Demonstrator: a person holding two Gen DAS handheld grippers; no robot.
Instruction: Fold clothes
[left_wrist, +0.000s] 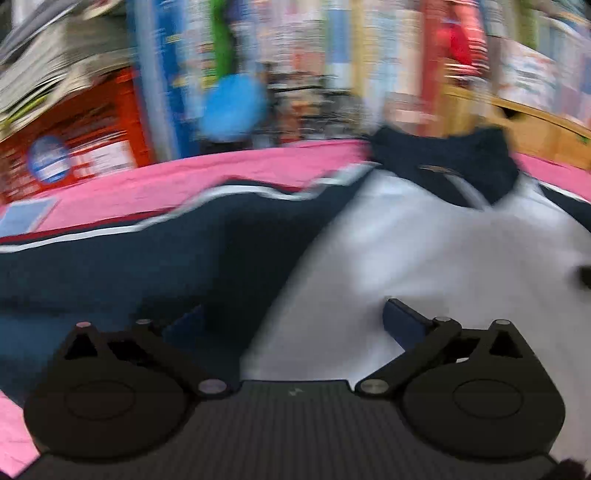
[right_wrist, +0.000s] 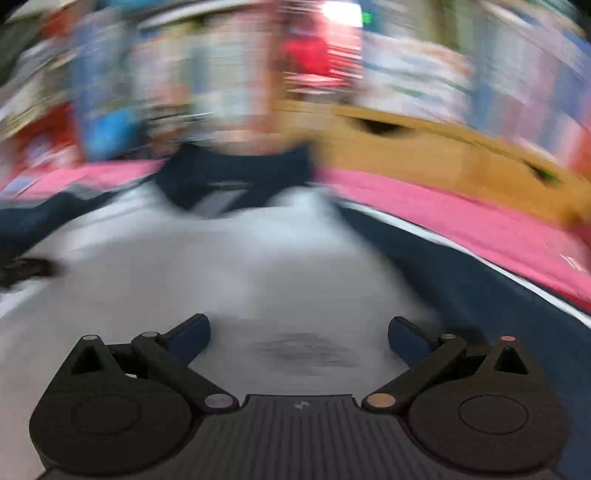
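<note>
A white jacket (left_wrist: 424, 251) with navy sleeves and a navy collar (left_wrist: 443, 162) lies spread on a pink cloth surface (left_wrist: 147, 188). It also shows in the right wrist view (right_wrist: 221, 266), collar (right_wrist: 236, 173) at the far side. My left gripper (left_wrist: 295, 321) is open and empty, low over the seam between the white body and the navy left sleeve (left_wrist: 129, 251). My right gripper (right_wrist: 299, 336) is open and empty, low over the white body, with the navy right sleeve (right_wrist: 461, 266) to its right. Both views are motion-blurred.
Behind the surface stand a red box (left_wrist: 81, 147), a blue round object (left_wrist: 232, 107), colourful stacked items and a wooden drawer unit (right_wrist: 443, 147). A dark shape (right_wrist: 22, 271), likely the other gripper, shows at the left edge of the right wrist view.
</note>
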